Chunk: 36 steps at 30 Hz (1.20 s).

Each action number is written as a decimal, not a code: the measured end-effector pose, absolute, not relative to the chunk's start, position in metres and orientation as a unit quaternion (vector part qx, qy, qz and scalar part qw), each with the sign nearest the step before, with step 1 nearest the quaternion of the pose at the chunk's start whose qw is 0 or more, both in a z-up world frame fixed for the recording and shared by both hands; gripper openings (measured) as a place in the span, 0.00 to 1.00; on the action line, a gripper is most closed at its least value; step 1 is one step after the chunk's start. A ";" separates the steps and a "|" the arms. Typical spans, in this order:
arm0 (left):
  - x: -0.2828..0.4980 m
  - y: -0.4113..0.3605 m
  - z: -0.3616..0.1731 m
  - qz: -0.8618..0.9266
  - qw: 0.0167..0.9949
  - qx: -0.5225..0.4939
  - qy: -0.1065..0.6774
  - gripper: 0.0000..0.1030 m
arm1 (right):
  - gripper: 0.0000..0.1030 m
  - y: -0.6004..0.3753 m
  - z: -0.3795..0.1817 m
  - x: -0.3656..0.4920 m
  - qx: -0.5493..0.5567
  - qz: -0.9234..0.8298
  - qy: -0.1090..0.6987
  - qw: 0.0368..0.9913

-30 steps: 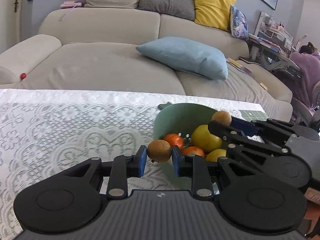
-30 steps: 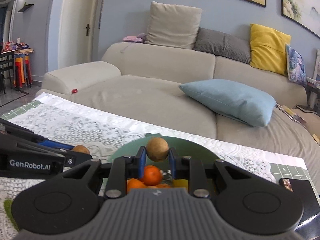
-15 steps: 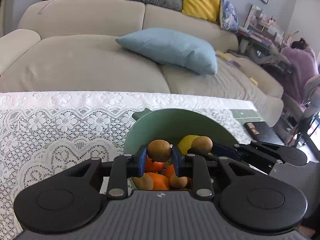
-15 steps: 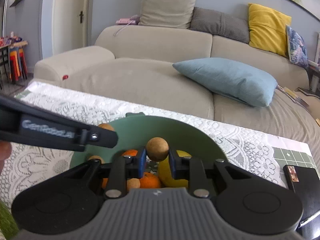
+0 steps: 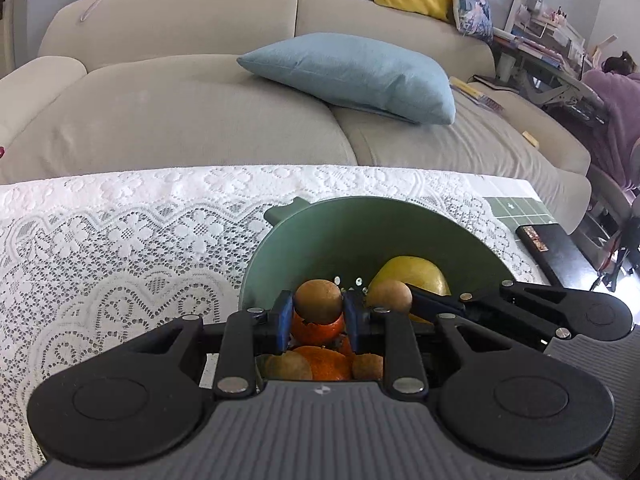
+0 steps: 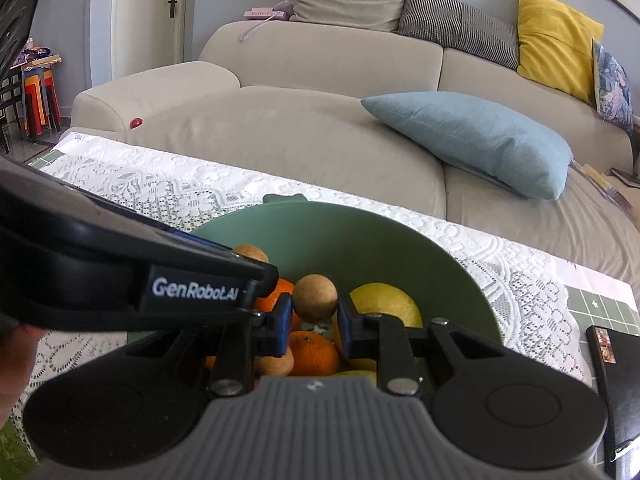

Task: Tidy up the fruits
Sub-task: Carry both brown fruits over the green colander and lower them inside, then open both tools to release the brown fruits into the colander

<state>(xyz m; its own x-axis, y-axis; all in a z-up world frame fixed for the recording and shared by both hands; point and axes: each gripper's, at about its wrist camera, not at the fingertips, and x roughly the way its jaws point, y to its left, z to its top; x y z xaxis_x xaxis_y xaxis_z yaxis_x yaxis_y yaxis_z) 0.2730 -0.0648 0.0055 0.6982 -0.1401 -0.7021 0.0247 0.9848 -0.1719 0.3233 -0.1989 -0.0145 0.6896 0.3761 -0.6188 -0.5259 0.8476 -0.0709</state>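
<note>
Now clamped tight: left tool [image 5: 319,322] on a small round brown fruit [image 5: 319,301], right tool [image 6: 314,322] on a second small round tan fruit [image 6: 315,297]. Both poised over the round green plastic bowl [image 5: 340,228], above oranges [image 6: 313,354] and a large yellow fruit [image 6: 386,304]. Beneath, white lace cloth [image 5: 120,248] covering the desk; beyond, a beige sofa [image 5: 200,112].

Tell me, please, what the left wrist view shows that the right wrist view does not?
Only the left wrist view shows a person in purple at a desk. Only the right wrist view shows the door, stacked stools and a red ball on the sofa. Both show the green bowl of fruit, the blue pillow, and each gripper, left and right, shut on a brown fruit.
</note>
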 end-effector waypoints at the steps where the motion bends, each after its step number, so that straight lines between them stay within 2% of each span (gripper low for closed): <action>1: 0.274 -0.065 0.005 -0.043 0.917 -0.075 0.389 0.29 | 0.19 -0.200 -0.015 0.324 -0.122 0.248 0.308 0.910; 18: 0.273 -0.065 0.003 -0.032 0.919 -0.072 0.386 0.29 | 0.20 -0.199 -0.024 0.321 -0.110 0.249 0.313 0.910; 26: 0.271 -0.064 0.004 -0.034 0.919 -0.081 0.385 0.39 | 0.20 -0.202 -0.023 0.320 -0.107 0.247 0.312 0.911; 29: 0.269 -0.065 0.005 -0.039 0.919 -0.084 0.383 0.47 | 0.24 -0.203 -0.021 0.319 -0.106 0.247 0.310 0.912; 34: 0.267 -0.064 0.011 -0.041 0.919 -0.096 0.380 0.49 | 0.40 -0.206 -0.017 0.314 -0.110 0.240 0.300 0.917; 36: 0.264 -0.063 0.015 -0.045 0.920 -0.101 0.375 0.49 | 0.40 -0.207 -0.014 0.312 -0.112 0.237 0.295 0.919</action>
<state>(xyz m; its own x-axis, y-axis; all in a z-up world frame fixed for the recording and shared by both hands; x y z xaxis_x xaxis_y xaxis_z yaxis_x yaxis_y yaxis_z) 0.2639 -0.0632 0.0152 0.7146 -0.1583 -0.6813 0.0067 0.9756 -0.2196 0.3120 -0.2072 -0.0145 0.7138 0.3702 -0.5945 -0.5023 0.8622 -0.0662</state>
